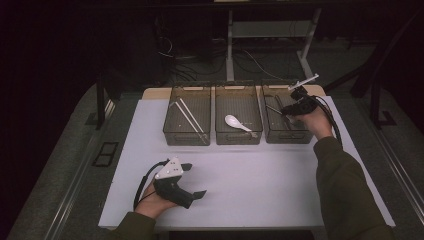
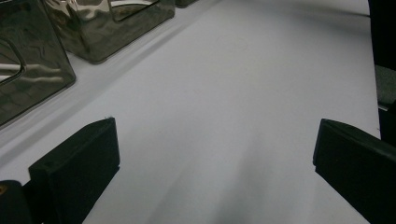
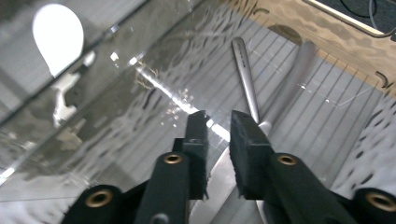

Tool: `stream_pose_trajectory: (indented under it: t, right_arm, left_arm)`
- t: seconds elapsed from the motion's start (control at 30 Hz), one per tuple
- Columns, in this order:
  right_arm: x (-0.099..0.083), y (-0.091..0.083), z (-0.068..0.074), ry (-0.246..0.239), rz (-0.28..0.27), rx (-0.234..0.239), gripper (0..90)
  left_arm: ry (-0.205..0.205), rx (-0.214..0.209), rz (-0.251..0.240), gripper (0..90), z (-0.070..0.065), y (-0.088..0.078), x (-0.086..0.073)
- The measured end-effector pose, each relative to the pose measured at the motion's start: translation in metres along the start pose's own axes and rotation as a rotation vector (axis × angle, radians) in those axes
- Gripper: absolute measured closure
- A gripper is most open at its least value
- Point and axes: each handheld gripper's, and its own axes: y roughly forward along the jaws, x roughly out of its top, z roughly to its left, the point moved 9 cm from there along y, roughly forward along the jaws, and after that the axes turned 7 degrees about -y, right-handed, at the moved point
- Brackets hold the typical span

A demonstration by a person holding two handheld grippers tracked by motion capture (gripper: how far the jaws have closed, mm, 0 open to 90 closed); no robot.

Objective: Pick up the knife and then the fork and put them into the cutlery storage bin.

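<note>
A metal utensil (image 3: 246,77) with a slim handle lay in the rightmost of three clear bins (image 1: 287,131), beside a second grey utensil (image 3: 292,81). In the right gripper view its long axis ran lengthwise along the bin floor, handle tip pointing to the far end and the nearer end passing under the fingers; whether that end was a fork or spoon head could not be told. The right gripper (image 3: 218,128) hung just above it, fingers nearly closed with a narrow gap, apparently holding nothing. Judging by this, a good grasp or release called for straddling the handle crosswise and staying clear of the bin wall. The middle bin held a white spoon (image 1: 236,122), the left bin chopsticks (image 1: 189,116). The left gripper (image 1: 196,181) rested on the white desk (image 1: 260,185), fingers wide open and empty.
</note>
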Motion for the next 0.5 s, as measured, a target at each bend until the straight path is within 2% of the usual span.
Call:
stream_pose_trajectory:
  t: [0.2,0.33,0.4,0.5]
  right_arm:
    - [0.001,-0.01,0.002,0.088,-0.046,0.078,59.3]
    - [0.005,-0.02,0.006,0.136,-0.104,0.131,51.4]
    - [0.005,-0.024,0.009,0.138,-0.121,0.141,50.0]
    - [0.005,-0.029,0.011,0.13,-0.144,0.125,45.6]
  left_arm:
    - [-0.007,0.001,0.003,0.0,0.0,0.001,0.0]
    - [-0.007,0.002,0.001,0.0,0.0,0.001,0.0]
    - [-0.006,0.003,0.002,0.0,0.0,0.001,0.0]
    - [-0.006,0.003,0.002,0.0,0.0,0.001,0.001]
